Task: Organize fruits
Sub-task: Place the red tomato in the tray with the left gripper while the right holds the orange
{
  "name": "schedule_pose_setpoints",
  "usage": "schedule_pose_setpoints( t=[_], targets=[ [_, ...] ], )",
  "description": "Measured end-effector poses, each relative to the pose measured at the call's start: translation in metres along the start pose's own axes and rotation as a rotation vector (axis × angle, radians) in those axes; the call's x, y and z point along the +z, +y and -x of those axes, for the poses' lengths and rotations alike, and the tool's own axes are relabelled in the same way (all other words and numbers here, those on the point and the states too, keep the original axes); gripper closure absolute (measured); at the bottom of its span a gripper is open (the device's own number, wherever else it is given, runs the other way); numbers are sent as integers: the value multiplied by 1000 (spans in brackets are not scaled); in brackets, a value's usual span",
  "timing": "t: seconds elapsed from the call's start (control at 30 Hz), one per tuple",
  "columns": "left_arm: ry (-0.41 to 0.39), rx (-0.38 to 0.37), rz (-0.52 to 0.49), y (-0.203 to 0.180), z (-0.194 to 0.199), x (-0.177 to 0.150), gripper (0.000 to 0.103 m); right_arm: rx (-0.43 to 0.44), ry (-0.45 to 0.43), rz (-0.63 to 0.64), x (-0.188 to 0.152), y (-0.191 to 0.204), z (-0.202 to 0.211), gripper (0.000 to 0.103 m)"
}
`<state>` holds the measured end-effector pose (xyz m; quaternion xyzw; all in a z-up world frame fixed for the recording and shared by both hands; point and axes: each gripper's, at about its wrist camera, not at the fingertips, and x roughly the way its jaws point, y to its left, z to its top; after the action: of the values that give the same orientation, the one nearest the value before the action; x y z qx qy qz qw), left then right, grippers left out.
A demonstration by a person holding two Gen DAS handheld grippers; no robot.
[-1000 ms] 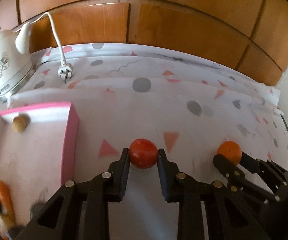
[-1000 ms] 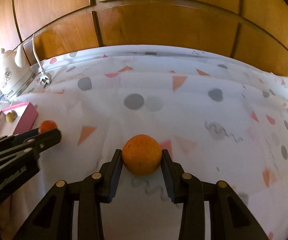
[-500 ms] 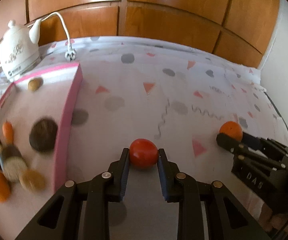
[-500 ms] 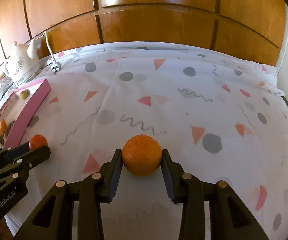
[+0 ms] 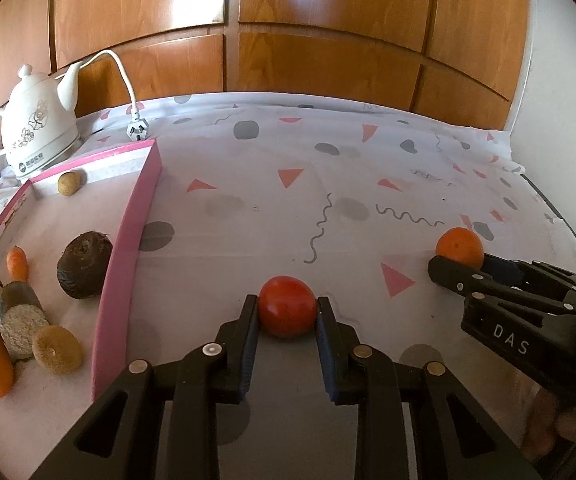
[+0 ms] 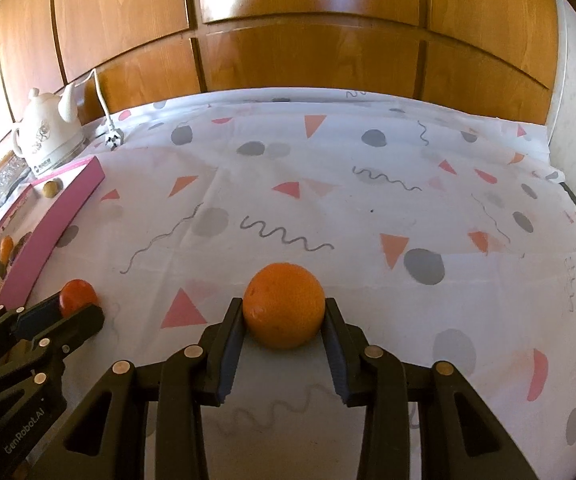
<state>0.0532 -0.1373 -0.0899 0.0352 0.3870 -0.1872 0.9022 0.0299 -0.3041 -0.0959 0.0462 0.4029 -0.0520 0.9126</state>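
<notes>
Both my views have swung back, so the pink tray [image 5: 127, 248] now fills the left of frame. My right gripper [image 6: 283, 316] clamps the orange [image 6: 283, 306] at lower centre; my left gripper [image 5: 286, 314] clamps the tomato [image 5: 286, 306]. I should set each down gently, apart. Produce at the tray's lower left is cut off.

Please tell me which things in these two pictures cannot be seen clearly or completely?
- Left wrist view: the pieces in the pink tray at the lower left are cut off by the picture edge.
- Right wrist view: the same pieces are hidden behind the tray wall.
- Both views: the undersides of the tomato and the orange, so whether they touch the tablecloth is unclear.
</notes>
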Motion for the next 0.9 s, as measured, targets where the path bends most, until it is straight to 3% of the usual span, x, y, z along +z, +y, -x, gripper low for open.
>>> schedule_pose_setpoints(
  t=[0.53,0.7,0.8,0.9],
  targets=[
    [4,2,-9,-1,1,1,76,-4,-5,-1,-1,1,0,65],
    [-22,-25,-12,2,27,13,76,-6,-7,1,-1,2,0,65],
    [-73,-37,8,17,53,29,76,-6,-7,0,-1,2,0,65],
    [-80,8,99,54,66,44,76,-7,-7,1,-1,1,0,65]
  ],
)
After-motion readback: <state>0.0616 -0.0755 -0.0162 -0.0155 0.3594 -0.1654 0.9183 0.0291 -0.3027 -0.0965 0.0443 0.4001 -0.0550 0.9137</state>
